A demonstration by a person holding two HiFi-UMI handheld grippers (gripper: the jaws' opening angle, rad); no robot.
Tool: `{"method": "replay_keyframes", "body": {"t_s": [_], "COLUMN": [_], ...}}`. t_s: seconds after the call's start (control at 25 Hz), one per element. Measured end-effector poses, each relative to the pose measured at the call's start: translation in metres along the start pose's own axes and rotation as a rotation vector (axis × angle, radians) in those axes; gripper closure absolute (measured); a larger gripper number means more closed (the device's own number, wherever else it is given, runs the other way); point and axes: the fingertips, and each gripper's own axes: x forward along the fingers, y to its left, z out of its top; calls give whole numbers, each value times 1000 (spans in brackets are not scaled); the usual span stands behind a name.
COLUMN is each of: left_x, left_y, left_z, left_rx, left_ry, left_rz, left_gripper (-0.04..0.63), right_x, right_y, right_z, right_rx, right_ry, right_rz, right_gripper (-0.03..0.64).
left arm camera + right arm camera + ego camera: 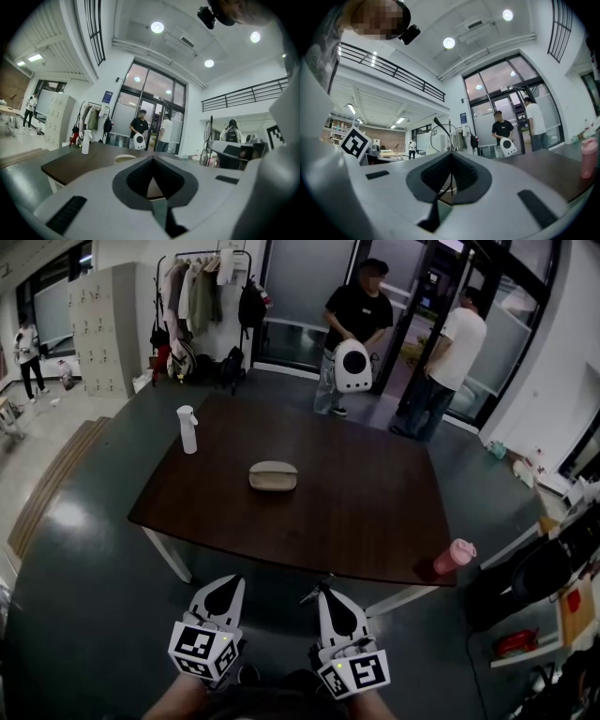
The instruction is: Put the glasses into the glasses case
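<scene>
The glasses case [273, 475] is lying midway across the desk [375, 512] — a spray bottle [187, 428] is standing toward its far left corner, a tumbler [455, 556] at its near right. Before the near edge the left tongs [223, 585] and right tongs [328, 596] are hanging side by side, the glasses [440, 138] seemingly sitting between the latter's jaws.

Head view steeply down over table [356, 521], gripper views low, facing across it, glasses case [273, 475] shared with left one

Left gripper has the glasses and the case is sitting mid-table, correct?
Not quite: the right gripper holds the glasses, as the right gripper view shows; the left gripper is shut on nothing. The glasses case does sit mid-table.
</scene>
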Motion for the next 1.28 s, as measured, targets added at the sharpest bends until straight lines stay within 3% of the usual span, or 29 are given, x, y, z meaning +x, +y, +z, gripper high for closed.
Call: {"method": "replay_keyframes", "body": {"t_s": [0.4, 0.84, 1.28], "left_x": [31, 111, 184], "left_y": [29, 60, 58], "left_z": [-15, 3, -6], "left_rx": [-21, -8, -9], "left_ry": [35, 16, 49], "left_rz": [40, 167, 212], "left_gripper": [592, 592, 592], "right_x": [35, 127, 165], "right_y": [-33, -95, -163], "right_z": [-22, -16, -40], "right_rx": [32, 32, 25], "right_ry": [37, 23, 79], "right_rz": [-18, 94, 143], "right_gripper": [629, 629, 629]}}
